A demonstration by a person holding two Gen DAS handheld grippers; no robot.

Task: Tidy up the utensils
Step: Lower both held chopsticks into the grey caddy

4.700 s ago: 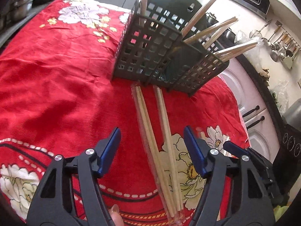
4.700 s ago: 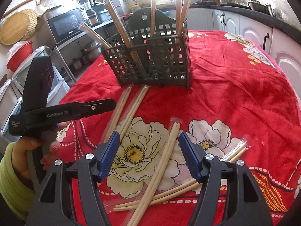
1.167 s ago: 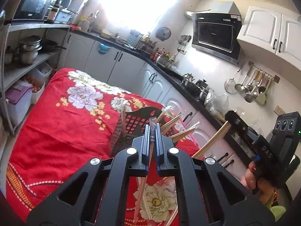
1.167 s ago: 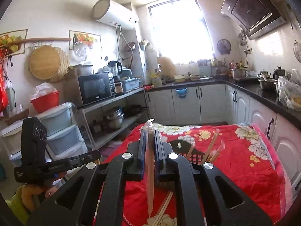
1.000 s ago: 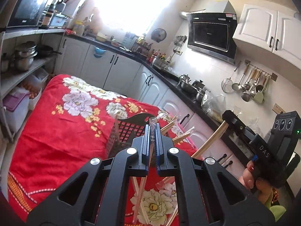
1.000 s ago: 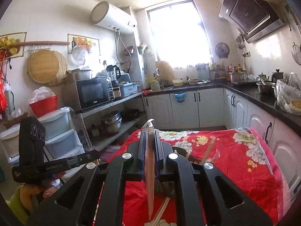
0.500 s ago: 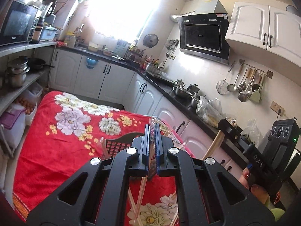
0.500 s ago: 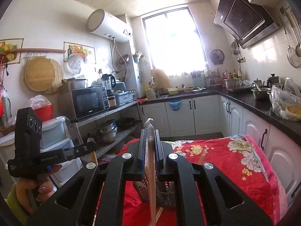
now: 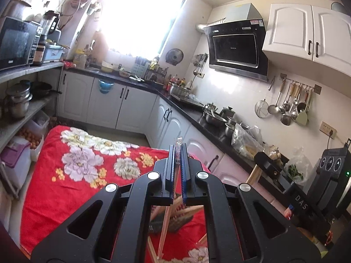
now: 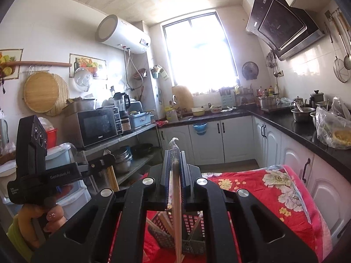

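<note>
Keep each hand-held gripper, left and right, squeezed tight on its plastic-wrapped pair of wooden chopsticks, hanging above the dark grid plastic basket on the red flowery table, then lower slowly into a slot.

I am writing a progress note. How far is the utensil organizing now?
Done: some chopsticks already stand in the dark basket. In hand: the left gripper and the right gripper are each shut on a wrapped chopstick pair, raised above the red tablecloth. Left: putting both in; more pairs lie below.
</note>
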